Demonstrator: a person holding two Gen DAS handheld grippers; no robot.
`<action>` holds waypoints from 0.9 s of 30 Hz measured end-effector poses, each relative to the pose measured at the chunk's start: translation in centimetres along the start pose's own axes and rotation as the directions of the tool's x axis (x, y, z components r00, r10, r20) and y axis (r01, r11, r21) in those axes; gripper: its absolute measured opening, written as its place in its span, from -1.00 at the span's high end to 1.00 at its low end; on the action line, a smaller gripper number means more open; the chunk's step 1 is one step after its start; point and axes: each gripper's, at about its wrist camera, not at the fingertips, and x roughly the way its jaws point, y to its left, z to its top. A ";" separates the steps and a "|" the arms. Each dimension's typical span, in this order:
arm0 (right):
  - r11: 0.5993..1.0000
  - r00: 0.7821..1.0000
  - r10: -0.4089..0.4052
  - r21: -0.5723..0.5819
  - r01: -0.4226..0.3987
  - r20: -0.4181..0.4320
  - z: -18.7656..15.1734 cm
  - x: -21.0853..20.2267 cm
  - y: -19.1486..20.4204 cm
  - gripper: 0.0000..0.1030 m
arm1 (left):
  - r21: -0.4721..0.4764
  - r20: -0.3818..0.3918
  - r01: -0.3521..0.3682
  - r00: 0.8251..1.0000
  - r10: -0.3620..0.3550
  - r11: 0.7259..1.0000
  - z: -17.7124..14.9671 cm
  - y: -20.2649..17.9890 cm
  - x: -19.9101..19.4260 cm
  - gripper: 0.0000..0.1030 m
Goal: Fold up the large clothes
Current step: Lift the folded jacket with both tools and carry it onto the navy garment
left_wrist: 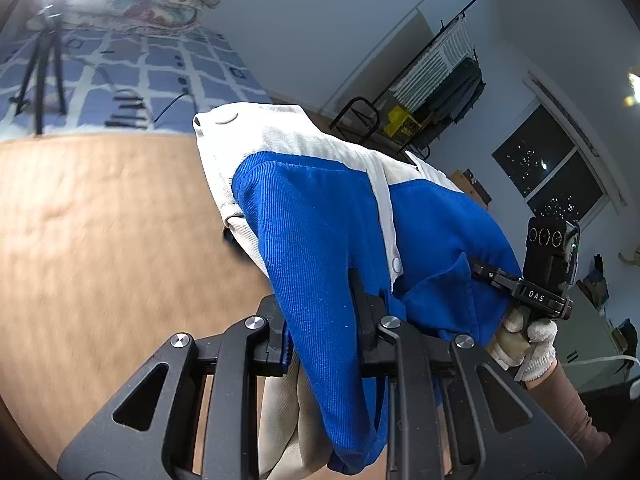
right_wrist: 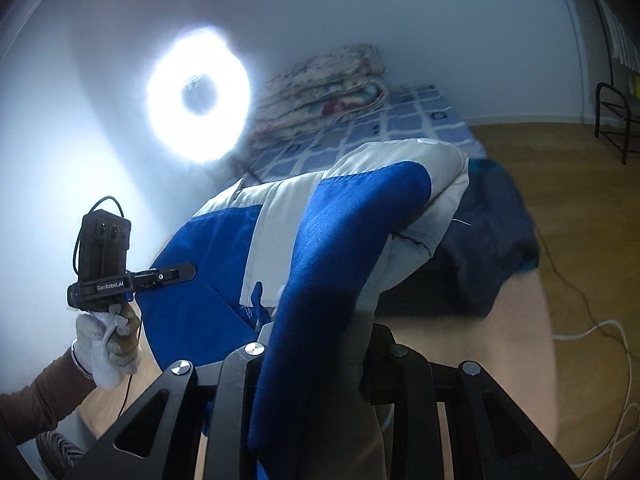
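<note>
Left wrist view: left gripper [left_wrist: 320, 320] has its jaws nearly closed, clamped on a fold of the blue-and-white jacket [left_wrist: 320, 208]; blue ribbed fabric bunches between the fingers and drapes down over the linkage. Jacket hangs in the air above the tan table surface [left_wrist: 100, 232], white collar end pointing away from the camera. Right gripper [left_wrist: 516, 280] shows at the far right edge of the garment, held by a white-gloved hand [left_wrist: 532, 340] with a brown sleeve; its tips are buried in blue cloth. Background: bed with blue checked sheet [left_wrist: 160, 80], tripod [left_wrist: 40, 68], clothes rack [left_wrist: 448, 72], dark window [left_wrist: 552, 172]. Right wrist view: right gripper [right_wrist: 320, 336] also narrowly open and pinching the jacket [right_wrist: 340, 240], blue panel wrapped over one finger, white panel behind. Garment is stretched between the two tools, raised off the surface. Left gripper [right_wrist: 176, 272] visible at left, gloved hand [right_wrist: 108, 344] under it, tip pressed into the blue fabric edge. Behind: ring light [right_wrist: 198, 96] glaring, folded floral quilt [right_wrist: 324, 84] on the bed, dark navy garment [right_wrist: 488, 240] lying beyond the jacket, wood floor [right_wrist: 560, 160], white cable [right_wrist: 600, 332] at right.
</note>
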 end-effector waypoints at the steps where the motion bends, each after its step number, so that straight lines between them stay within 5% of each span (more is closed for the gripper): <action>1: 1.000 1.000 -0.004 0.003 0.004 0.005 0.8 0.2 -0.6 0.52 | -0.002 0.003 0.003 1.000 -0.003 1.000 0.6 -0.1 0.7 0.60; 17: 0.999 0.995 -0.029 0.026 0.027 0.093 11.7 4.3 -9.1 0.53 | 0.023 0.077 -0.003 0.997 0.001 1.000 11.5 0.3 10.2 0.61; 27: 0.995 0.996 -0.065 0.074 0.060 0.060 11.6 7.7 -12.8 0.53 | 0.012 0.048 -0.077 0.996 0.076 0.997 12.1 2.5 14.1 0.60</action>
